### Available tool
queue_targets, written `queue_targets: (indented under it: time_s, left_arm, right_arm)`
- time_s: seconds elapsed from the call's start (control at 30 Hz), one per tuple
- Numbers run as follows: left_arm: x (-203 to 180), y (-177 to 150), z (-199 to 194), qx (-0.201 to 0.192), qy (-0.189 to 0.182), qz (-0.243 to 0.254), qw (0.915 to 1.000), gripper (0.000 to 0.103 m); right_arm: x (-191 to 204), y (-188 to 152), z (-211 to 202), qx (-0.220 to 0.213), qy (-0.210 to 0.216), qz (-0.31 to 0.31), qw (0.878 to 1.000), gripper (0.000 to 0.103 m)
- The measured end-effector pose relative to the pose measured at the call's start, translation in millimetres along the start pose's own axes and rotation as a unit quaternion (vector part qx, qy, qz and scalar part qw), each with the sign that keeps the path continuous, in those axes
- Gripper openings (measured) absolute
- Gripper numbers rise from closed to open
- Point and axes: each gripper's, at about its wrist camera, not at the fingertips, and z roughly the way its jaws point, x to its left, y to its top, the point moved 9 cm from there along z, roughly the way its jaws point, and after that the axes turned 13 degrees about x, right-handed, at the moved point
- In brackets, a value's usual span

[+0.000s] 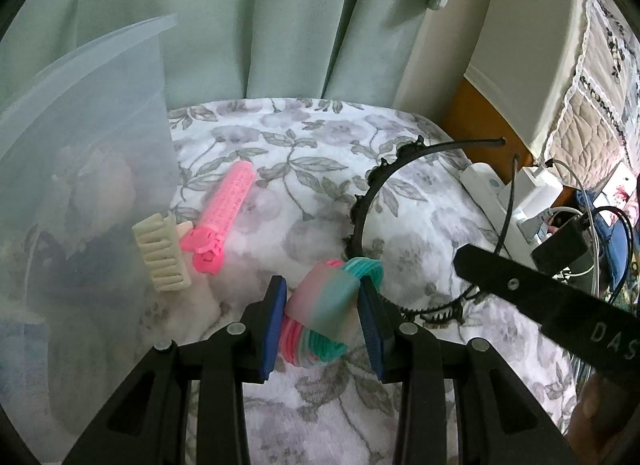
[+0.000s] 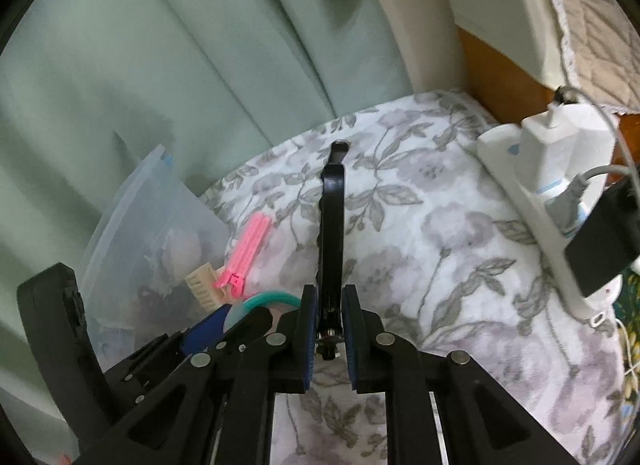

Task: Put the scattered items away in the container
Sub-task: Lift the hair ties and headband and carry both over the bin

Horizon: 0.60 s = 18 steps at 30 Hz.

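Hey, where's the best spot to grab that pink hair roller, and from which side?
Probably the pink hair roller mid-barrel, from above, jaws across its width: it lies flat on the floral blanket, and the cream comb clip crowds its clasp end.

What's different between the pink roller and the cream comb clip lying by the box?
The pink roller is long, round and bright pink; the cream clip is shorter, flatter and pale, with rows of teeth. The roller lies slanting away from the clear box; the clip lies right against the box's wall. Both rest loose on the flowered cover, outside the box, with neither gripper holding them.
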Motion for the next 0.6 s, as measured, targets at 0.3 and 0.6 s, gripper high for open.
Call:
queue_targets:
  time_s: [0.3, 0.6]
  left_arm:
    - [2.7, 4.9, 4.5, -0.004, -0.007, -0.006, 1.0, 0.04]
    - [6.8, -0.4, -7.4, 0.004, -0.011, -0.023, 0.9997, 0.036]
  right_arm:
    - [-2.2, -0.9, 13.7, 0.011, 0.005, 0.011, 1.0, 0.016]
    - [5.1, 1.8, -10.7, -0.008, 0.011, 0.014, 1.0, 0.013]
